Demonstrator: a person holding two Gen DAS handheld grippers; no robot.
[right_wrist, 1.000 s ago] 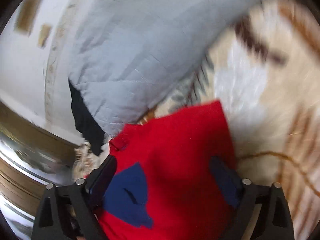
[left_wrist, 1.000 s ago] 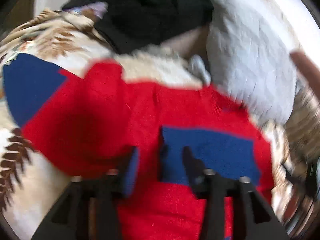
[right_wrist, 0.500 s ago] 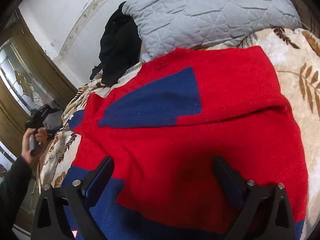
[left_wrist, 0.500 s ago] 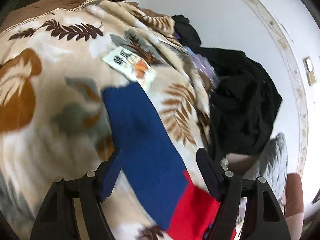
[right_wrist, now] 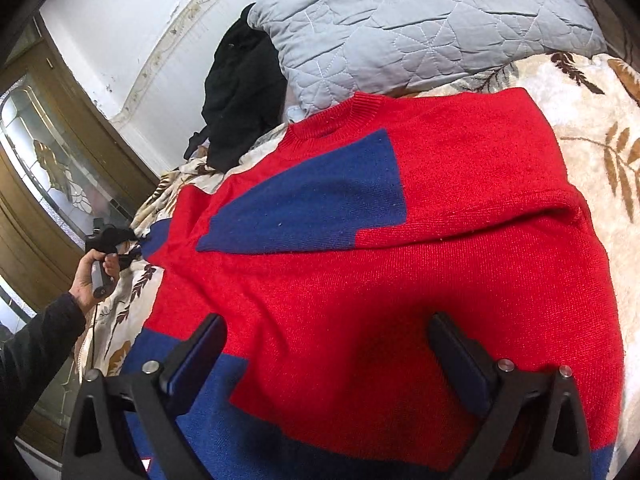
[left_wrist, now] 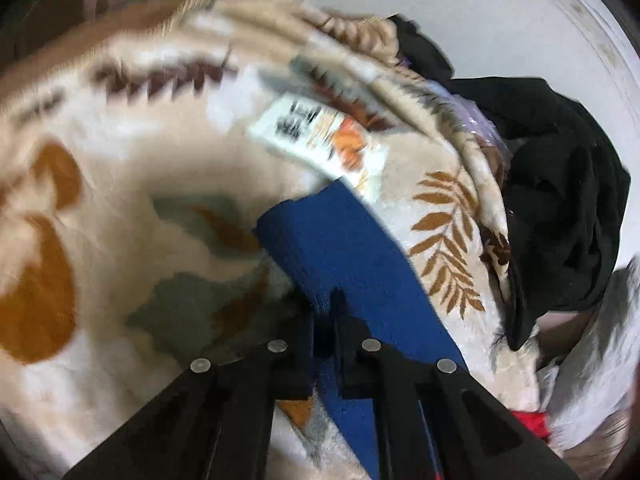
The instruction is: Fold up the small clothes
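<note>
The left tongs [left_wrist: 325,322] have closed on the blue sleeve end [left_wrist: 340,248] of the red and blue knitted sweater [right_wrist: 400,280], which lies spread on the leaf-patterned fleece blanket [left_wrist: 120,184] on the bed. The right tongs [right_wrist: 326,360] hover open above the sweater. A grey quilted pillow [right_wrist: 420,20], a black garment [right_wrist: 240,92] and a white printed packet [left_wrist: 320,136] lie beside it.

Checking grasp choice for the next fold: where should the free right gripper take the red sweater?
Judging by its pose, the blue hem nearest the open right gripper, coming in low from that edge. The red sweater lies flat, so only edges offer a pinch.

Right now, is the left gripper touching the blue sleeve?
Touching: the left wrist view shows the left gripper fingers closed on the blue sleeve edge.
</note>
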